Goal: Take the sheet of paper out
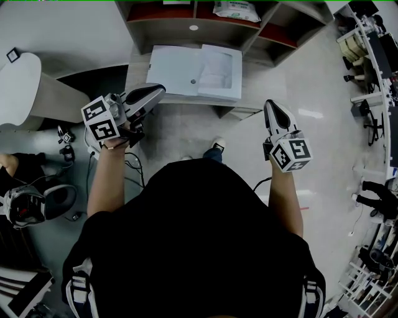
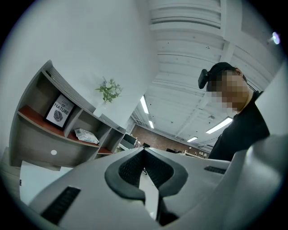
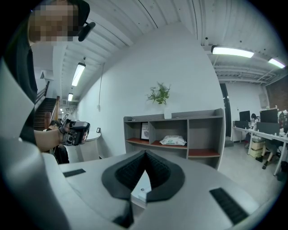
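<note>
A white plastic document folder [image 1: 186, 69] with a snap button lies flat on a low grey table [image 1: 244, 112] ahead of me; a pale sheet of paper [image 1: 217, 71] shows through its right half. My left gripper [image 1: 160, 89] hovers at the table's front left corner, near the folder's lower left edge, jaws shut and empty. My right gripper [image 1: 268, 103] hangs to the right of the table, off the folder, also shut with nothing in it. In the right gripper view, the folder's button corner [image 3: 142, 189] shows below the closed tips [image 3: 145, 152]. In the left gripper view, the tips [image 2: 144, 149] meet.
A grey shelf unit [image 1: 283, 28] stands behind the table with a pack of wipes [image 1: 236, 9] on it. A round white table [image 1: 18, 87] is at left, cables and gear [image 1: 65, 146] lie on the floor, and desks with equipment [image 1: 373, 56] line the right side.
</note>
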Available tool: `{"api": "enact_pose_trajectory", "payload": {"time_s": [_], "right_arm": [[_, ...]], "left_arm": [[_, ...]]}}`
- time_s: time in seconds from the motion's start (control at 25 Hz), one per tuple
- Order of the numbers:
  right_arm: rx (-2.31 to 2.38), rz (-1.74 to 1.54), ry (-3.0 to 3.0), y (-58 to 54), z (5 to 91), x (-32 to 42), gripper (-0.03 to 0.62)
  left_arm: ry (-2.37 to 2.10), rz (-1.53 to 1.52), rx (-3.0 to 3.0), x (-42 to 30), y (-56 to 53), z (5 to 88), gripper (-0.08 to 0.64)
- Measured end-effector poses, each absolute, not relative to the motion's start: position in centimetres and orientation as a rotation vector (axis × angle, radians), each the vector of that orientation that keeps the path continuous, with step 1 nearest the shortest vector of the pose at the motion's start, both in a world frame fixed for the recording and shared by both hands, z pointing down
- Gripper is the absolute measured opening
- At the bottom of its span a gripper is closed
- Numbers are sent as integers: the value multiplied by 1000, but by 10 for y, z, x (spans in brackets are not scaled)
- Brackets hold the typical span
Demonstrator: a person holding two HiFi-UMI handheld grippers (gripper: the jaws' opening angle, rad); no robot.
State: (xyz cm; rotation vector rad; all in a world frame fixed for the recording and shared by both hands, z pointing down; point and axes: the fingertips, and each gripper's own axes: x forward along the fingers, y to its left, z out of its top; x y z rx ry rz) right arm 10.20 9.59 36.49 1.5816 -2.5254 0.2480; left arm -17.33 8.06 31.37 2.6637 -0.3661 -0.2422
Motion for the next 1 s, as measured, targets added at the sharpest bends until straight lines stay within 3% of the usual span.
{"api": "enact_pose_trajectory", "payload": {"time_s": [1.0], "right_arm": [[1547, 283, -2530, 73, 374, 122, 12]], "left_arm": [[-480, -180, 2675, -161, 64, 323, 20]]}}
